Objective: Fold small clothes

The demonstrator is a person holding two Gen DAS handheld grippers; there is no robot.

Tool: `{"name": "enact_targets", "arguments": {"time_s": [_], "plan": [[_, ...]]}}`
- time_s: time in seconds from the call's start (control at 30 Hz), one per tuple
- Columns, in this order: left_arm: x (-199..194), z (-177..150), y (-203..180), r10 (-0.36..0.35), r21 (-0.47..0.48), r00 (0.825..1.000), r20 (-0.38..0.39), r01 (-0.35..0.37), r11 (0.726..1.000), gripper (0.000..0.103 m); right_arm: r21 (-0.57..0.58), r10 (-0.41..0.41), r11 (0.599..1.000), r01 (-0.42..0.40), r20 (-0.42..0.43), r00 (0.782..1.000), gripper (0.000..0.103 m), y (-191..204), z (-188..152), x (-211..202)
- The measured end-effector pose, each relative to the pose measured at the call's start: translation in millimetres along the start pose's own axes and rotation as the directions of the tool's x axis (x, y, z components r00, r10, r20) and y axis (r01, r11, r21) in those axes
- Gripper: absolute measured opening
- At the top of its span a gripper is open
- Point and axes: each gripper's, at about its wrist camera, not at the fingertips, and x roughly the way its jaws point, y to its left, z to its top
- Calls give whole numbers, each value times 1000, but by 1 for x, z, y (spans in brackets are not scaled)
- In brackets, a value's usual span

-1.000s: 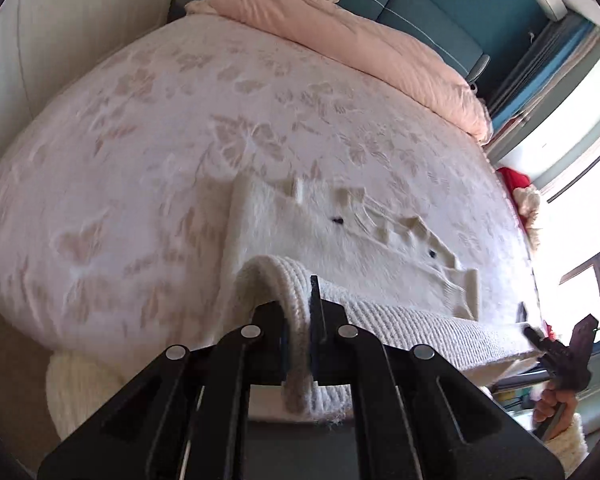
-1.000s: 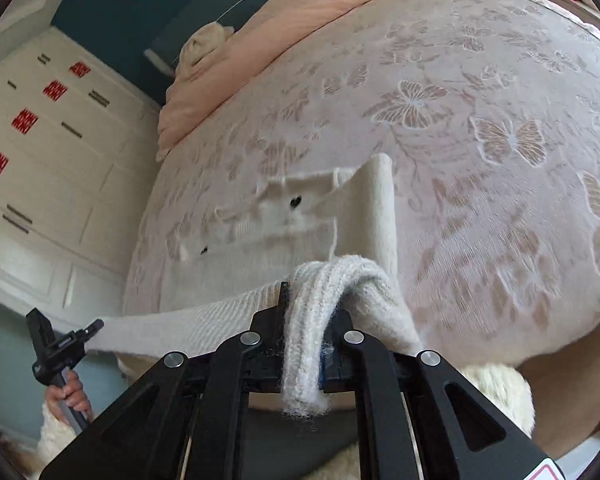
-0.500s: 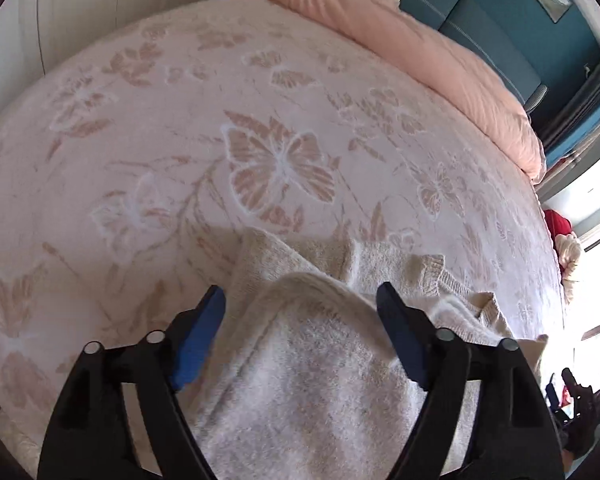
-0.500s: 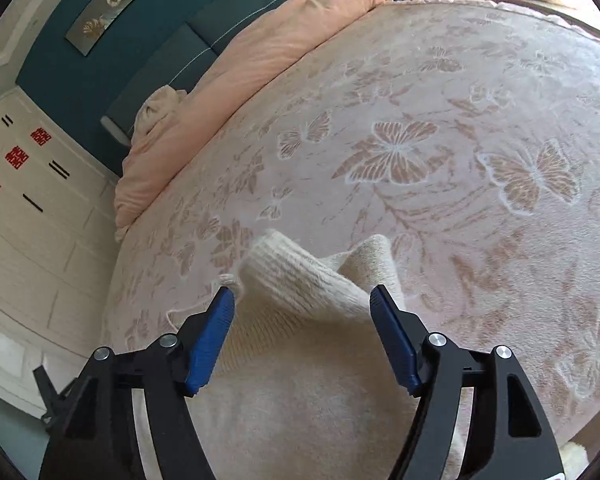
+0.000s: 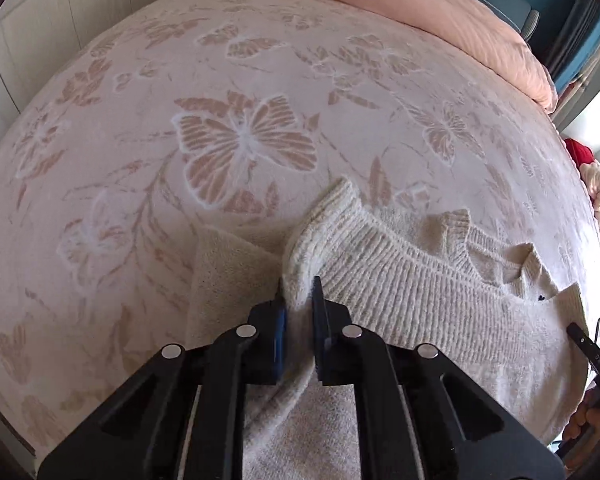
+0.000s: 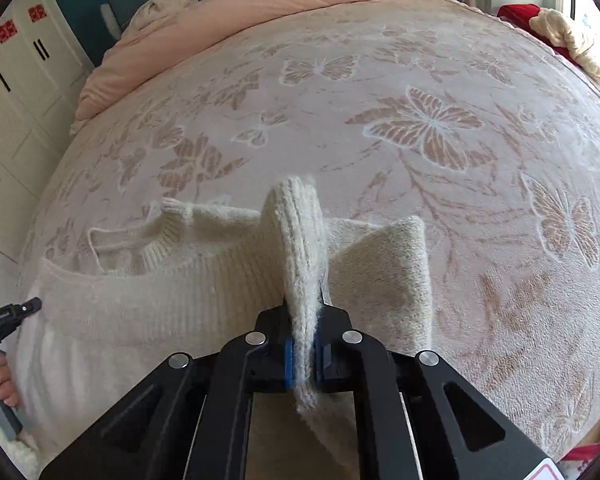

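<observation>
A cream knitted sweater (image 5: pixel 420 280) lies on the bed, its ribbed hem folded up over its body. My left gripper (image 5: pixel 298 300) is shut on the hem's left corner, low over the bed. My right gripper (image 6: pixel 302 320) is shut on the hem's right corner (image 6: pixel 300 240), which stands up in a pinched ridge between the jaws. The sweater also shows in the right wrist view (image 6: pixel 172 288). Each gripper shows at the edge of the other's view: the right one at the lower right (image 5: pixel 588 352), the left one at the lower left (image 6: pixel 8 316).
The bed has a pink butterfly-patterned cover (image 5: pixel 240 140). A peach duvet (image 5: pixel 420 12) is bunched along the headboard. White cabinets (image 6: pixel 16 92) stand at the left. Red and cream fabric (image 6: pixel 548 24) lies beyond the bed's right side.
One second ago both grippers held the hem; half a second ago both were open over the sweater. Now both are shut on the folded hem again, further up the bed.
</observation>
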Motion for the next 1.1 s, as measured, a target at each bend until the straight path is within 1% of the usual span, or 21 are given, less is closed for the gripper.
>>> {"name": "enact_targets", "arguments": {"time_s": [0.1,0.13,0.17,0.23,0.3,0.33,0.4,0.47,0.53,0.57,0.6,0.63,0.73,0.77,0.8,0.83,0.9,0.93,1.0,1.03,1.1], "plan": [[-38,13,7,-25,-29,997,72,27,999,8,40,94,994,-102,161,982,6,2,15,-56],[-41,15,11,-11,-41,997,73,14,999,8,58,105,991,-119,202,974,6,-4,18,-66],[-36,17,14,14,-42,998,61,-11,999,8,70,81,993,-97,205,975,6,-11,19,-64],[-5,18,16,74,-20,997,-2,-74,997,8,106,3,994,-12,87,996,6,-34,19,-21],[30,13,19,108,-24,991,-78,-110,994,8,155,-24,987,33,-59,998,6,-52,12,26],[38,10,19,121,-30,989,-81,-123,992,8,146,-28,988,39,-79,996,6,-53,9,36],[32,7,12,143,-11,989,-45,-144,990,10,156,-31,987,39,-51,998,9,-47,12,27],[17,5,4,145,30,989,-24,-145,989,13,162,-7,987,10,-14,1000,18,-39,14,7],[-9,0,-4,159,69,987,34,-161,984,19,116,-69,991,63,50,996,25,-21,11,-22],[-24,-3,-10,177,82,982,71,-183,980,26,92,-89,992,81,85,992,30,-12,8,-35],[-40,-8,-16,174,85,979,104,-183,979,34,72,-94,994,86,112,989,31,2,4,-47],[-54,-14,-23,149,86,981,128,-160,983,36,39,-62,998,57,125,990,31,19,-2,-54],[-77,-37,-55,12,102,992,128,-25,994,38,-76,113,991,-107,72,991,29,84,-27,-59],[-77,-47,-68,-22,115,994,108,9,993,38,-122,176,977,-172,18,984,21,111,-39,-52],[-71,-54,-81,-45,128,995,88,34,991,38,-164,226,960,-228,-29,974,18,136,-52,-44],[-64,-64,-91,-50,141,997,64,41,989,38,-199,258,944,-265,-63,964,15,157,-65,-35],[-44,-78,-100,-30,148,999,13,28,989,38,-237,261,929,-283,-120,958,11,184,-83,-16],[-36,-83,-98,-9,145,1000,4,9,989,38,-242,253,929,-282,-144,957,8,189,-89,-7],[-22,-89,-85,45,129,999,-22,-41,991,38,-246,200,941,-233,-153,968,8,182,-95,4],[-18,-90,-75,76,117,997,-25,-73,991,38,-238,164,952,-194,-142,976,7,168,-93,7],[-19,-93,-50,82,87,997,-10,-81,993,40,-168,103,978,-120,-106,989,4,123,-84,3]]}}
